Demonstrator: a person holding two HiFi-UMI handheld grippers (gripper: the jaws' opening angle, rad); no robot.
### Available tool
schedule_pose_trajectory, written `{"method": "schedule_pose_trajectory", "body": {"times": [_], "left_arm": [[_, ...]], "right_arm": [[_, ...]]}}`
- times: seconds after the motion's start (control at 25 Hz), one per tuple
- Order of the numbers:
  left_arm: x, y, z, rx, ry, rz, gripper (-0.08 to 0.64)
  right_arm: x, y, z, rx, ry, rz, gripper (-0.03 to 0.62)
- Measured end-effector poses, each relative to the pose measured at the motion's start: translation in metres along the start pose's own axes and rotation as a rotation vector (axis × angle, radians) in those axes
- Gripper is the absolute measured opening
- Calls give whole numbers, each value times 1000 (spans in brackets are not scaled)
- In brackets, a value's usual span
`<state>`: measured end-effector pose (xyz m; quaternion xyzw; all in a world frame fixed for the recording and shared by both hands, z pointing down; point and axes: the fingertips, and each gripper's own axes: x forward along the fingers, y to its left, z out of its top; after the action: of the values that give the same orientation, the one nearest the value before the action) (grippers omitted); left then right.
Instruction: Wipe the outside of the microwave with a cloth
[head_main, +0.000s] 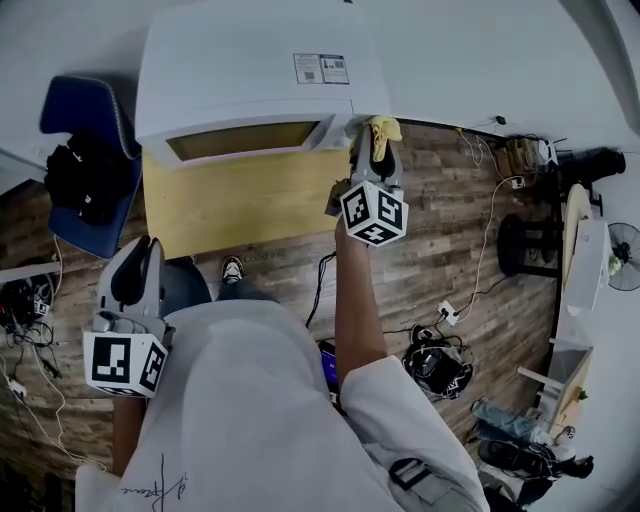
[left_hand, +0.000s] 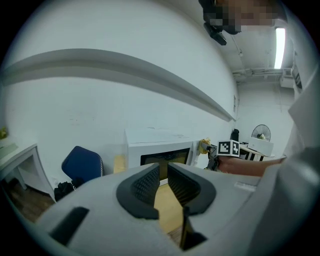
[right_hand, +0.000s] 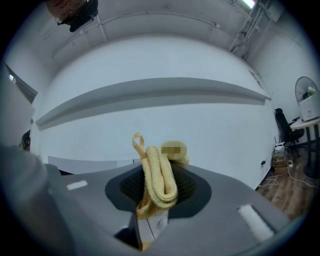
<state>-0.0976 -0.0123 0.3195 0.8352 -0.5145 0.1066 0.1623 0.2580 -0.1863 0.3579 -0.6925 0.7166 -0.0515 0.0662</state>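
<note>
Holding the yellow cloth (right_hand: 159, 175) clamped in your right tool (right_hand: 156, 189), you have it at the microwave's (head_main: 250, 70) front right corner; your left tool (left_hand: 164, 181) hangs low, jaws slightly apart, empty.

Probably a lab, floor cables (head_main: 28, 332) (fan (head_main: 625, 255), chair (head_main: 90, 120))

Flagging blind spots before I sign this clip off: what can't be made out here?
- Whether the cloth touches the microwave: head view, the right hand-held gripper covers the spot.
- Print on the microwave-top label: head view, too small.
- Cloth's far end: right gripper view, under a mosaic patch.
</note>
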Motion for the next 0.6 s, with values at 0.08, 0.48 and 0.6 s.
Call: {"method": "schedule_pose_trajectory", "body": {"times": [0.08,0.48,0.6], "left_arm": [[1,2,-3,9,16,-1,52],[11,-1,-10,6,49,-45,56],[11,0,-12,-1,54,-43,56]], "right_arm": [[-1,7,-2,10,2,13,110],[-5,41,-5,-18,14,98,112],[-8,44,-3,-29,18,98,112]]}}
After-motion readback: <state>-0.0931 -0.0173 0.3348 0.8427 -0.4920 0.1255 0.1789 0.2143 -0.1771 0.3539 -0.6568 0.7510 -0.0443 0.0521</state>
